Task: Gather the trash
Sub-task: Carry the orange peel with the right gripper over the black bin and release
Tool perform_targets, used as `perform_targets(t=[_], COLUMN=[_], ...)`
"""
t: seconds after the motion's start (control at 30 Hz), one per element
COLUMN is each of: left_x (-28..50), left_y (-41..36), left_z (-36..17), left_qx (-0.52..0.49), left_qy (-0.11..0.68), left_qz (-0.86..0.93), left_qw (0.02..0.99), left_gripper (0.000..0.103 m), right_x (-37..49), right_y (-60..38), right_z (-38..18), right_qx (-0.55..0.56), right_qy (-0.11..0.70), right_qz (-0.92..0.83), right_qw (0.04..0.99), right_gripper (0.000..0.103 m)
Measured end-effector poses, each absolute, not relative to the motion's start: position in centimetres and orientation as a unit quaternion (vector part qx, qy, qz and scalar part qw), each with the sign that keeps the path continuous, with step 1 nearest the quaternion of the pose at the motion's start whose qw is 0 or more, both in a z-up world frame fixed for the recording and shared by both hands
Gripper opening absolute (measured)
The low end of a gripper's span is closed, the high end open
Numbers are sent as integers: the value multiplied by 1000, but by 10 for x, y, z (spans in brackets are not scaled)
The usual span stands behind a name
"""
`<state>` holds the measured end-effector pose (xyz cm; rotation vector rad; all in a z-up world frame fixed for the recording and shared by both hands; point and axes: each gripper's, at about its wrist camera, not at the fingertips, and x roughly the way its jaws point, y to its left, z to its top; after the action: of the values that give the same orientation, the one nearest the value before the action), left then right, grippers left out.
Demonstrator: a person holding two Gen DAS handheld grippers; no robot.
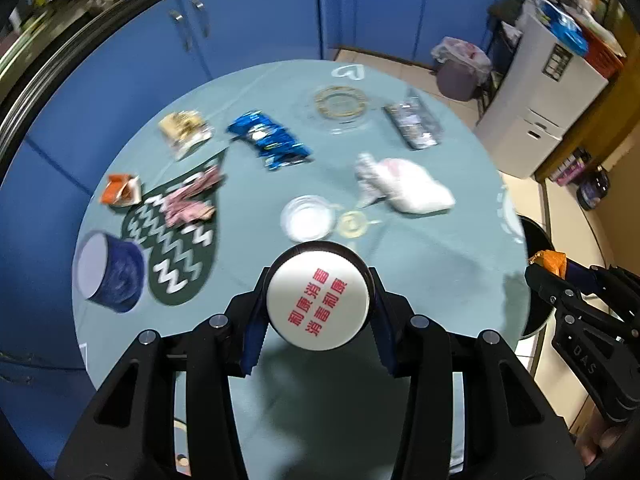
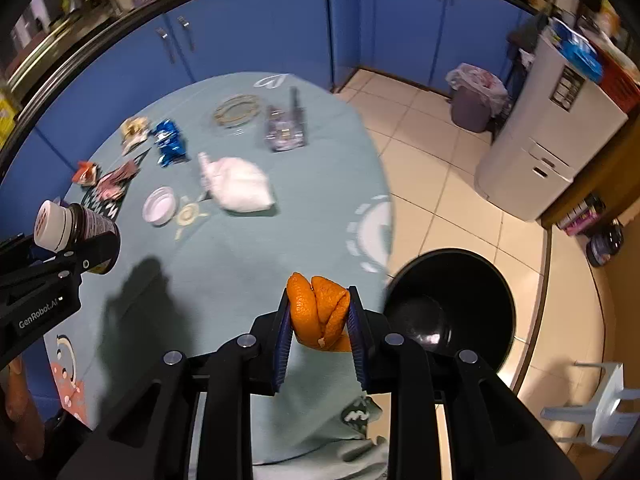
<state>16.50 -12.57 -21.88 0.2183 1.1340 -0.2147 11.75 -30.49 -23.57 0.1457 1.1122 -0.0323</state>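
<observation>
My left gripper (image 1: 318, 300) is shut on a dark bottle with a white cap (image 1: 318, 299) printed in red characters, held above the near part of the round table (image 1: 420, 272). The same bottle (image 2: 76, 228) shows at the left of the right wrist view. Orange peel (image 2: 319, 308) is pinched between the blue pads of my right gripper (image 2: 319, 306), which is shut on it above the table's near right edge. Just to its right, on the floor, stands a black bin (image 2: 452, 308) with an open top. My right gripper (image 1: 560, 276) also appears at the right edge of the left wrist view.
On the teal cloth lie a blue wrapper (image 1: 268, 140), a yellow packet (image 1: 184, 130), an orange wrapper (image 1: 120, 190), pink wrappers (image 1: 190, 200), a blue cup (image 1: 110, 276), a white lid (image 1: 308, 218), a white bag (image 1: 404, 186), a dark packet (image 1: 414, 120) and a glass ashtray (image 1: 340, 104). A grey lined bin (image 2: 474, 98) and white fridge (image 2: 540, 140) stand beyond.
</observation>
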Motion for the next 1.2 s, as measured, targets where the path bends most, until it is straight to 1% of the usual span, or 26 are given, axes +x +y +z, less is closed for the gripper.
perform_targets(t=[0.53,0.87,0.93,0.97,1.0,1.03,1.07,1.2], left_x=[158,155,156,156,155,155,154,151], left_y=[-246,-289,-293,-296,-298,-302,-304,-315], left_z=[-214,-212,-214,-214,-215,-215,-215,-214], left_qx=[163,184,188,189,190,192,193,199], left_qy=[519,509,510,511,512,511,511,507], left_qz=[-175,-193,-194,-194,-195,-196,-197,-209], left_qw=[821,818,817,816,815,814,814,812], left_gripper=[46,46,46,46,46,46,46,46], right_x=[98,96,95,95,93,91,87,81], right_y=[-407,-446,-451,-453,-454,-456,-460,-471], right_z=[-233,-238,-240,-240,-240,-238,-235,-232], right_qx=[115,136,137,135,133,134,134,131], right_qy=[503,497,500,501,501,494,481,473], right_qz=[-93,-125,-130,-134,-141,-145,-155,-176], right_qw=[852,848,845,844,844,847,852,854], right_gripper=[25,27,33,42,63,74,78,78])
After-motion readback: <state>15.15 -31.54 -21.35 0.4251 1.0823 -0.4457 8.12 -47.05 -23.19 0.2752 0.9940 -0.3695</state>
